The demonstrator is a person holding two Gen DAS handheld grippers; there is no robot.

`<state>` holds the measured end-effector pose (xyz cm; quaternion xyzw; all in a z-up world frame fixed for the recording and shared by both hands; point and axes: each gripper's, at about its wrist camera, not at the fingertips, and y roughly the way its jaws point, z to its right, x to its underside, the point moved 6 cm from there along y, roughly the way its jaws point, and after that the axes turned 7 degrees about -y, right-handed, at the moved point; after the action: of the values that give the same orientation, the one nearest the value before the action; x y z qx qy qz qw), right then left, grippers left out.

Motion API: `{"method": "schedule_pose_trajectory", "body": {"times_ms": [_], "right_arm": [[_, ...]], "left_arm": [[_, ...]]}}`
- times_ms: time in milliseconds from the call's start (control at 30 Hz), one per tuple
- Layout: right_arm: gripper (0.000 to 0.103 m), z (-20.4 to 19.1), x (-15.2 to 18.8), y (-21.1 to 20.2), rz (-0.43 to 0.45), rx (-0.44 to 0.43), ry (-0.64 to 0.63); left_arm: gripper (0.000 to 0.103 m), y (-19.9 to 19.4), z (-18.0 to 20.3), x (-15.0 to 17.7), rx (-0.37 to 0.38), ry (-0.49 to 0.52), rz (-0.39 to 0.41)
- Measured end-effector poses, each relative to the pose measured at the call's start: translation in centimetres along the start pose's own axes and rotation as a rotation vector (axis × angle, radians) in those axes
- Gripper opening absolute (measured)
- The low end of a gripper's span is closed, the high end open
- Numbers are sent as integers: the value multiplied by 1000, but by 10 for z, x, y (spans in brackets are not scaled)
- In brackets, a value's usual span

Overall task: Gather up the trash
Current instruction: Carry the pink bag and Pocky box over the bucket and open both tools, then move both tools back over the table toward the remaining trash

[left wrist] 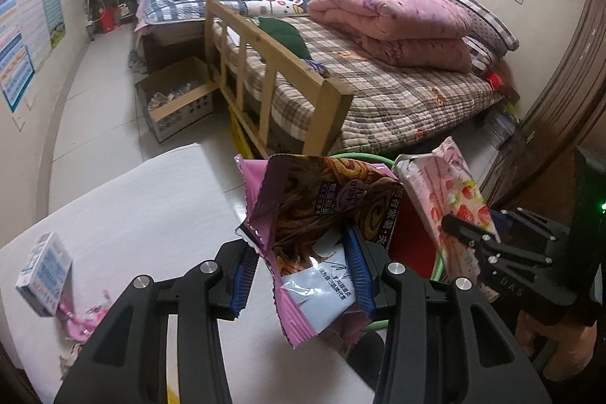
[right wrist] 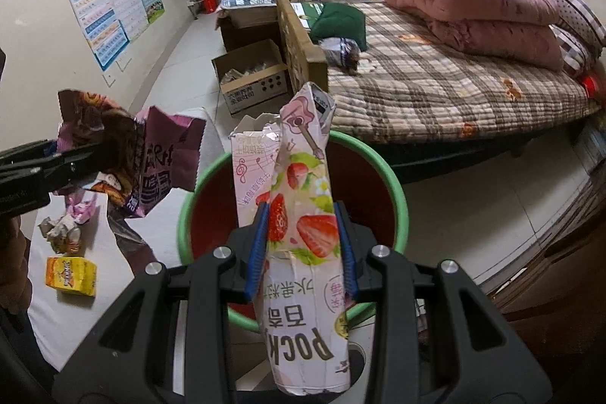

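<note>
- the right gripper (right wrist: pixel 303 248) has its blue pads pressed on both sides of a pink strawberry snack box (right wrist: pixel 303 214); the jaws stand narrow, about the box's width, and the box fills the gap.
- the box's long axis runs straight out along the fingers, its torn top end furthest from the hand and its printed base hanging back under the gripper.
- directly beyond and below that box sits the bin (right wrist: pixel 401 207), red inside with a green rim; in the right wrist view the box's far half lies over the bin's mouth, so by my reading this hand is the nearer of the two to the drop.
- the left gripper (left wrist: pixel 303 275) is closed part-way on a crumpled purple snack bag (left wrist: pixel 314 214); one pad clearly bears on the bag, the other touches its torn edge, and the bag stands up and flops forward from the jaws.
- from the left gripper the bin (left wrist: pixel 437 265) lies to its right, mostly hidden behind the bag; only an arc of green rim shows.
- the bag seems to hang beside the rim rather than over the opening, so this hand likely needs to go further across.
- more trash waits on the white table (right wrist: pixel 57 309): a yellow carton (right wrist: pixel 70 275), crumpled wrappers (right wrist: pixel 64 230), and a small white carton (left wrist: pixel 45 275).
</note>
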<state>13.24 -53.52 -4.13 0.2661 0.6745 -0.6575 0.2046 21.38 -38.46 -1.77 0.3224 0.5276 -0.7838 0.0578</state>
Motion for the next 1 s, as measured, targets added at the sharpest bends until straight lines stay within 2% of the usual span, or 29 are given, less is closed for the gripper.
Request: {"method": "schedule_pose_trajectory", "body": {"times_ms": [467, 700, 767, 800, 833, 867, 900, 1000], "right_arm": [[33, 29, 20, 33, -49, -3, 41], [33, 34, 22, 43, -59, -2, 48], [34, 34, 23, 45, -65, 3, 42], [38, 34, 23, 46, -66, 3, 40], [61, 34, 24, 47, -70, 8, 43], [90, 33, 24, 48, -73, 18, 42], [94, 33, 24, 48, -70, 30, 34], [94, 28, 24, 45, -62, 35, 10]], "left_arm": [[43, 55, 29, -6, -3, 50, -59], [48, 67, 34, -7, -15, 69, -66], [53, 70, 33, -7, -29, 64, -72], [56, 71, 31, -7, -31, 60, -74], [68, 73, 29, -7, -36, 54, -82], [85, 75, 28, -6, -39, 47, -90], [88, 74, 27, -5, -46, 41, -86], [89, 72, 21, -4, -61, 36, -75]]}}
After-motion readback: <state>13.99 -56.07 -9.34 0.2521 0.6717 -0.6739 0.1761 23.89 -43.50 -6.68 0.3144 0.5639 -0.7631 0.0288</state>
